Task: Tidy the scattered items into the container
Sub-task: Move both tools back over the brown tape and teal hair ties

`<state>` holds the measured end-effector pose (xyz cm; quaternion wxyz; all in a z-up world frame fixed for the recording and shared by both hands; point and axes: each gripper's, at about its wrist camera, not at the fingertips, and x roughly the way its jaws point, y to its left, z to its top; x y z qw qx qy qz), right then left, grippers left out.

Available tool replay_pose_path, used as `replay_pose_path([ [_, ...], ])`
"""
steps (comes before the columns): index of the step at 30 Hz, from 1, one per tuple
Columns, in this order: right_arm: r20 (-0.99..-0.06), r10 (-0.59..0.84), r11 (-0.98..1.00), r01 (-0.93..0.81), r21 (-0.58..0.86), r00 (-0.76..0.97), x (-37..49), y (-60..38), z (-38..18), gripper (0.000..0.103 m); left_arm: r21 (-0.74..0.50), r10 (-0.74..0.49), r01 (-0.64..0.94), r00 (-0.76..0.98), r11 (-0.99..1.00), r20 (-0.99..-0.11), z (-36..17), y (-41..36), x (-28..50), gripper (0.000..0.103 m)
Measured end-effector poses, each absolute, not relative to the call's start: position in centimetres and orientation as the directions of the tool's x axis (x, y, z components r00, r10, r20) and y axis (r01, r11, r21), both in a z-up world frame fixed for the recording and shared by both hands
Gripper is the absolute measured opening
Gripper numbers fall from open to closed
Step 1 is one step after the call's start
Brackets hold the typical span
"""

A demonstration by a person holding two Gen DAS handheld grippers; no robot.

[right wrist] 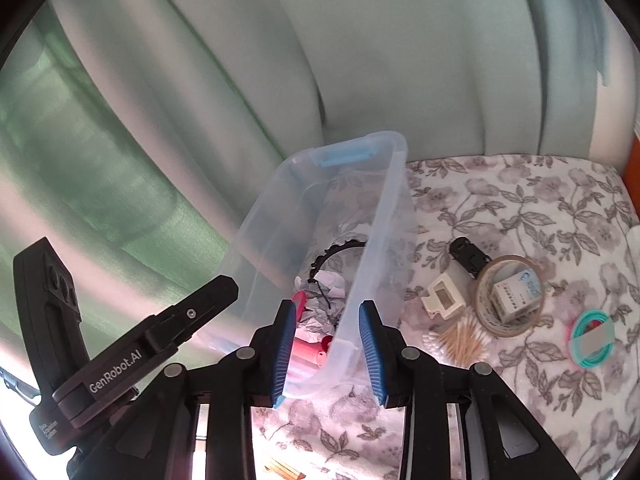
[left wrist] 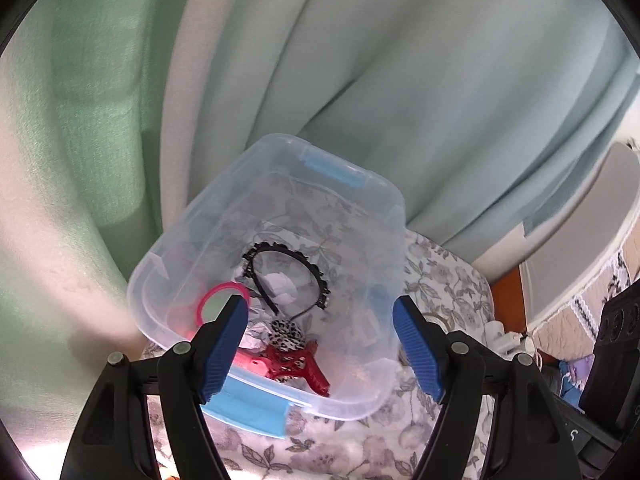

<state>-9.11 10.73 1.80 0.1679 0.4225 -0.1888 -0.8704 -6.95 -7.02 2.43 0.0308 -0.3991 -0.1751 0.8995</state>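
A clear plastic box [left wrist: 272, 248] with blue clips is seen tilted on a flowery cloth [left wrist: 440, 280], in front of a pale green curtain [left wrist: 360, 80]. Inside the box, a black hairband [left wrist: 308, 264], a pink ring [left wrist: 220, 300], a spotted hair tie [left wrist: 286, 334] and a red hair clip [left wrist: 300, 368] are piled together. The left tongs [left wrist: 320, 352] are held wide open, with one blue pad [left wrist: 224, 348] set inside the box and the other outside its wall.

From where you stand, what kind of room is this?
Probably a bedroom or living room at home: pale green curtains hang behind a grey floral-print fabric surface, strewn with cotton swabs beside a clear plastic storage box.
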Motion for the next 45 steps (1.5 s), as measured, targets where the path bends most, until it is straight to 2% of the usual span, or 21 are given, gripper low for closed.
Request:
replay_pose_path([
  [16, -0.587, -0.384, -0.846, 0.016, 0.533, -0.713, -2.5, 19.9, 2.0, 0.046, -0.247, 0.225, -0.062, -0.662, -0.967, -0.715, 3.5, 1.4, -4.4, 0.076],
  [21, -0.565, -0.332, -0.845, -0.028, 0.534, -0.756, -0.8, 23.0, 1.4, 0.060, -0.301, 0.254, -0.055, -0.687, -0.952, -0.680, 3.3, 2.3, -3.8, 0.076],
  [23, -0.557, -0.310, -0.844, -0.046, 0.534, -0.770, -0.1, 24.2, 1.2, 0.061, -0.283, 0.240, -0.054, -0.694, -0.958, -0.679, 3.2, 3.0, -3.5, 0.076],
  [26, -0.570, -0.274, -0.841, -0.094, 0.532, -0.774, 0.5, 26.1, 0.3, 0.062, -0.261, 0.240, -0.075, -0.684, -0.963, -0.689, 2.9, 4.2, -3.4, 0.076],
  [29, -0.581, -0.254, -0.831, -0.133, 0.540, -0.773, 0.9, 27.9, -0.6, 0.067, -0.245, 0.254, -0.107, -0.657, -0.963, -0.710, 2.2, 5.8, -3.5, 0.076],
  [34, -0.609, -0.227, -0.829, -0.178, 0.531, -0.760, 1.3, 29.9, -2.0, 0.067, -0.214, 0.271, -0.165, -0.610, -0.963, -0.745, 0.7, 8.4, -3.7, 0.076],
  [38, -0.636, -0.205, -0.834, -0.207, 0.511, -0.744, 1.4, 30.7, -3.4, 0.072, -0.196, 0.269, -0.187, -0.581, -0.963, -0.768, -0.7, 9.6, -4.1, 0.081],
  [45, -0.686, -0.228, -0.816, -0.249, 0.522, -0.691, 0.8, 31.9, -6.7, 0.074, -0.167, 0.248, -0.197, -0.525, -0.966, -0.814, -3.5, 10.7, -5.1, 0.081],
])
